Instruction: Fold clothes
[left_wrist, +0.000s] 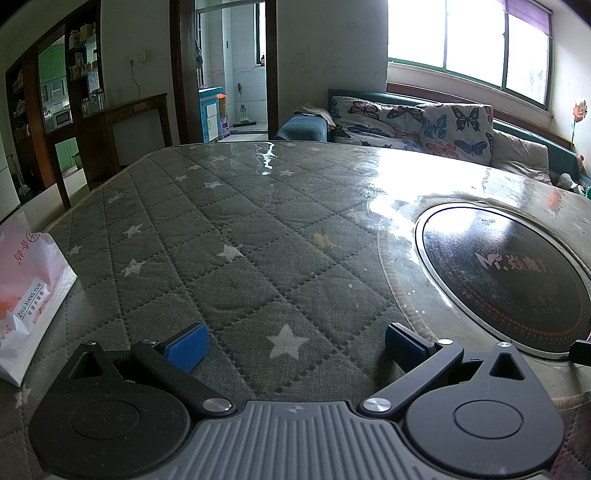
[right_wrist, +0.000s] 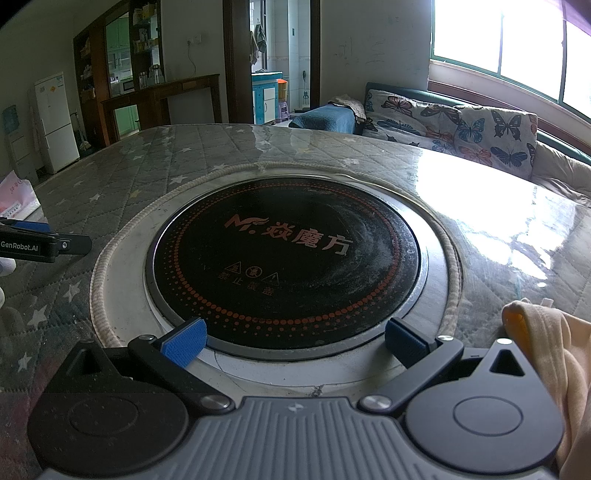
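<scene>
A cream and orange garment (right_wrist: 546, 350) lies bunched at the right edge of the right wrist view, beside my right gripper. My right gripper (right_wrist: 295, 341) is open and empty, low over the front rim of the round black cooktop (right_wrist: 284, 251). My left gripper (left_wrist: 295, 345) is open and empty over the grey star-quilted table cover (left_wrist: 229, 229). The left gripper also shows at the left edge of the right wrist view (right_wrist: 44, 243). No garment shows in the left wrist view.
The cooktop (left_wrist: 509, 273) sits set into the table at the right of the left wrist view. A white and pink paper bag (left_wrist: 26, 295) stands at the table's left edge. A butterfly-print sofa (left_wrist: 424, 125) lies beyond the table under the window.
</scene>
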